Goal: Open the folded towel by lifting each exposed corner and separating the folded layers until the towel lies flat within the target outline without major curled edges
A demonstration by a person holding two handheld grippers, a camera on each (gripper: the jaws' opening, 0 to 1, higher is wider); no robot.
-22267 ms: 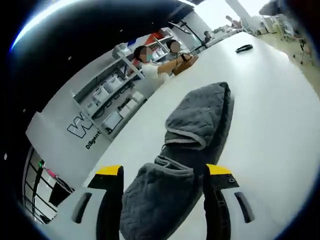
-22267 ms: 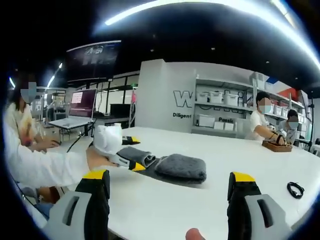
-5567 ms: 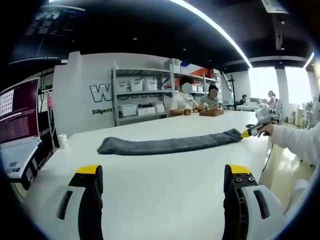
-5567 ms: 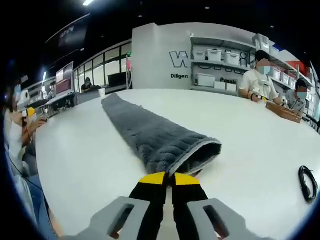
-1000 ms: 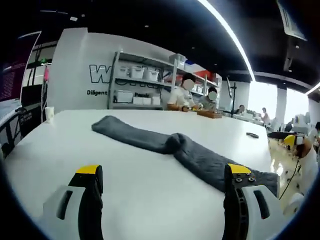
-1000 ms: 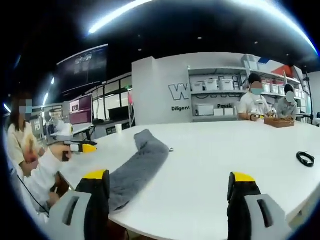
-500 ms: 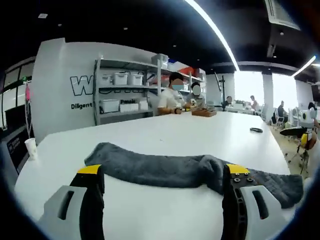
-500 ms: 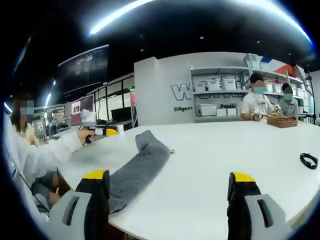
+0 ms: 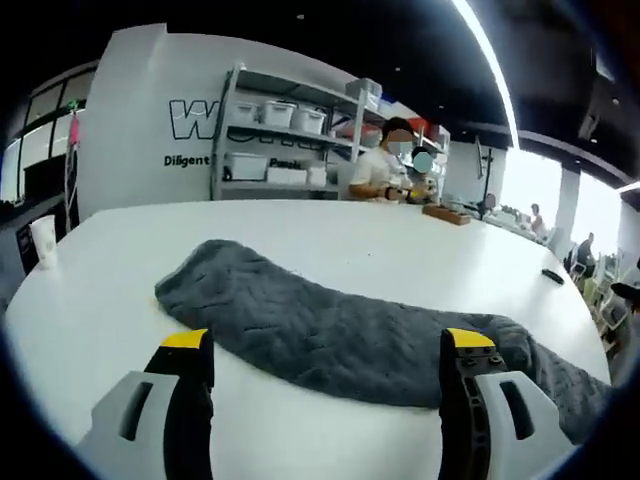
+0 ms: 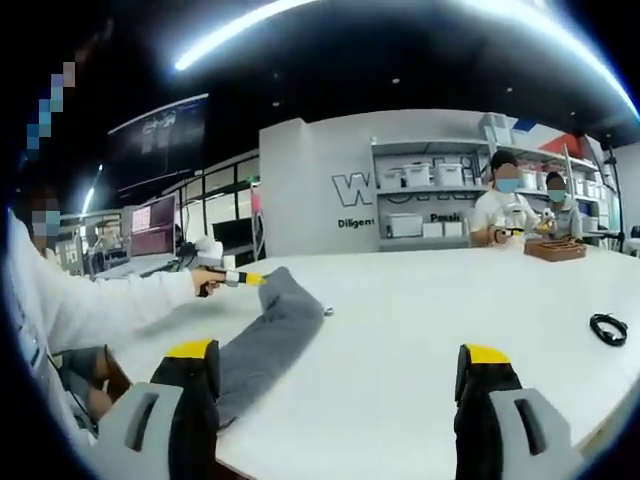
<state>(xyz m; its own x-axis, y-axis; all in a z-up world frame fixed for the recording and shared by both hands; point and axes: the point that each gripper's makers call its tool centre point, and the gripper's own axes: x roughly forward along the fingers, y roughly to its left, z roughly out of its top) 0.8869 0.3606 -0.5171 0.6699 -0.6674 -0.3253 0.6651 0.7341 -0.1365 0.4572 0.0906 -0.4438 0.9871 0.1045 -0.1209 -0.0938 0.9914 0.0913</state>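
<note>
A grey quilted towel (image 9: 340, 335) lies as one long folded strip on the white table (image 9: 330, 235). In the left gripper view it runs from a rounded end at the left to the lower right. My left gripper (image 9: 328, 342) hovers open just in front of that strip, nothing between its jaws. In the right gripper view the towel (image 10: 275, 325) stretches away from the near table edge. The left gripper (image 10: 248, 280), held by a hand with a white sleeve, sits at the towel's far end. My right gripper (image 10: 337, 352) is open above the table, to the right of the strip.
A paper cup (image 9: 43, 240) stands at the table's left edge. A black cable (image 10: 607, 328) lies at the right. Two people sit at the far side by a wooden tray (image 10: 553, 250). Shelves with white bins (image 9: 280, 115) line the wall. A laptop (image 10: 150, 225) is behind.
The left gripper has closed in on the towel's rounded end, which now looks larger and nearer. In the right gripper view, the hand with the left gripper has reached the far end.
</note>
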